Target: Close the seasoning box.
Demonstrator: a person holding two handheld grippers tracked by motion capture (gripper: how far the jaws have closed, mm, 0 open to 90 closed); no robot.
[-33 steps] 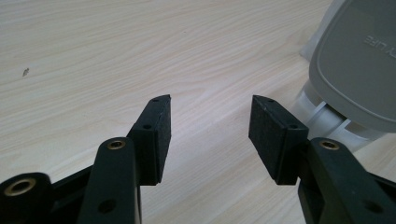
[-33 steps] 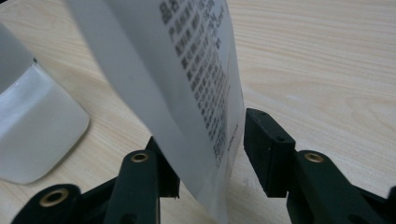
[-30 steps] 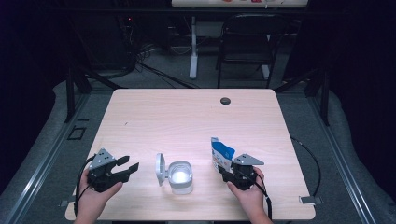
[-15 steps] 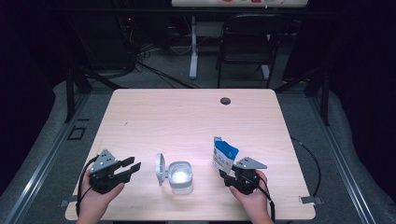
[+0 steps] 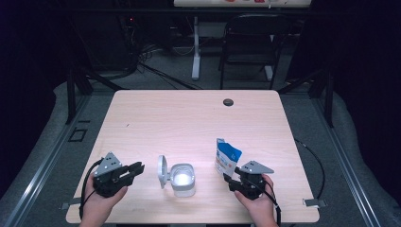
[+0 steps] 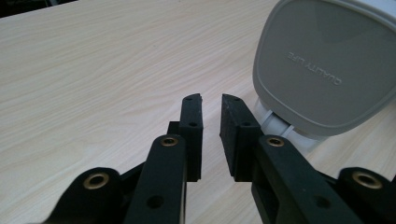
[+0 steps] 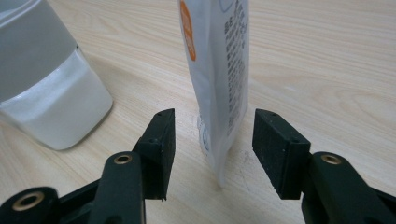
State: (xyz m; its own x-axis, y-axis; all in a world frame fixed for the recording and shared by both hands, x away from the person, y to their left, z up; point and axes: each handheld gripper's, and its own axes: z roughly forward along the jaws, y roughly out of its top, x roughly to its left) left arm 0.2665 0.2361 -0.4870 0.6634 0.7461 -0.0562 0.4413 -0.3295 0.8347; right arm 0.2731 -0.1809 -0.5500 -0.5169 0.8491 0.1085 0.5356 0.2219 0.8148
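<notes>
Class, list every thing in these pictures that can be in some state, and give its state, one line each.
Container: upright on the table, open.
Lid: hinged back, standing up at the container's left.
Pouch: standing upright, its edge between the right gripper's jaws, untouched.
Left gripper: jaws nearly closed, a narrow gap, holding nothing.
Right gripper: open.
</notes>
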